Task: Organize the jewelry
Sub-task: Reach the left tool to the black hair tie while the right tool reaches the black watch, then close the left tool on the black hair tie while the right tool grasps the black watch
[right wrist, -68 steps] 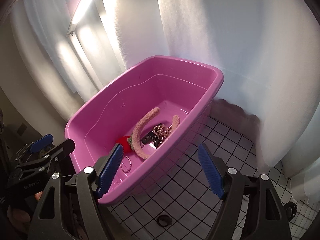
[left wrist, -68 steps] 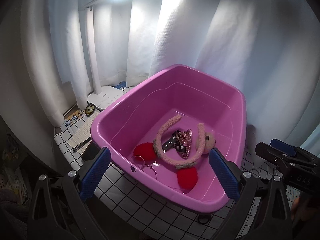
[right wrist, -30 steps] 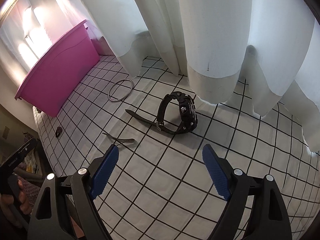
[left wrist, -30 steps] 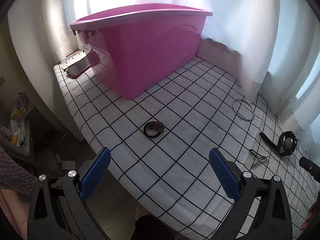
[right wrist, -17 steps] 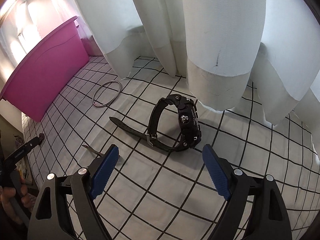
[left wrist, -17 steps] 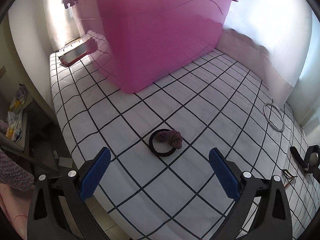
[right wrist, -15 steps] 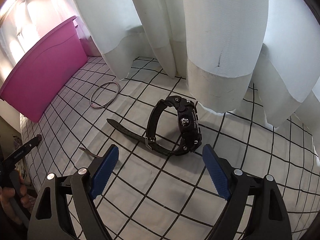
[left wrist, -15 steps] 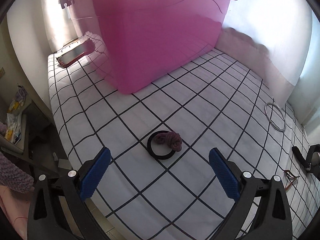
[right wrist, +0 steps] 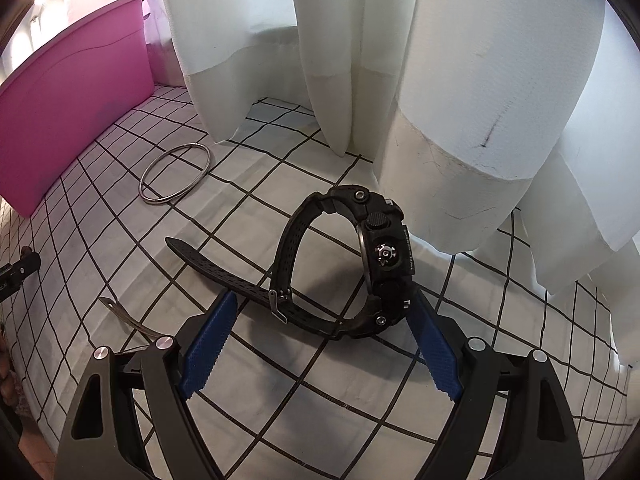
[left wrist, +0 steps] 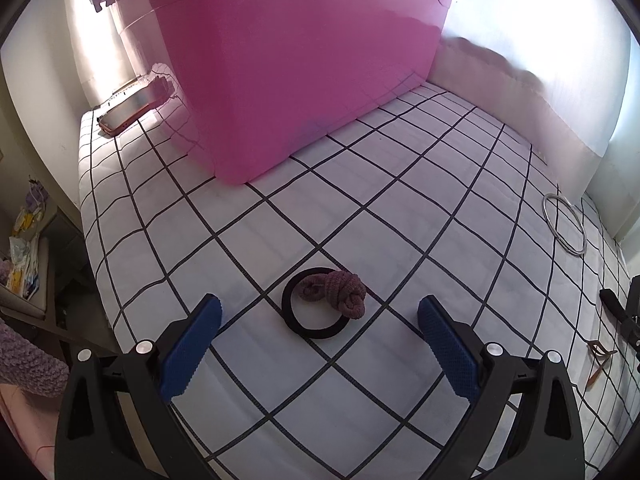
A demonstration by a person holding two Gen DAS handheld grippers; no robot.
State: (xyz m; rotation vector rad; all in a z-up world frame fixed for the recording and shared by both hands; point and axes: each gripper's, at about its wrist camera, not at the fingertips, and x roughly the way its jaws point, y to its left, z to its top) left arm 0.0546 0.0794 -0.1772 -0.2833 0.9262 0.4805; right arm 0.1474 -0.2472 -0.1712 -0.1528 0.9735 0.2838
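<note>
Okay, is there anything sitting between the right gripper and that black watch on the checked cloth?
Nothing visible. The right gripper is open, and the black watch stands on its edge right ahead, its lower part already between the blue pads. The silver bangle and the thin metal clip lie off to the left, clear of the path.

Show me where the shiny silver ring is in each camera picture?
Left wrist view: the silver ring lies flat on the checked cloth at the far right edge, well right of the hair tie.
Right wrist view: the ring lies upper left, between the black watch and the tub.
Shared landmark: the pink tub, beyond the ring in both.
</note>
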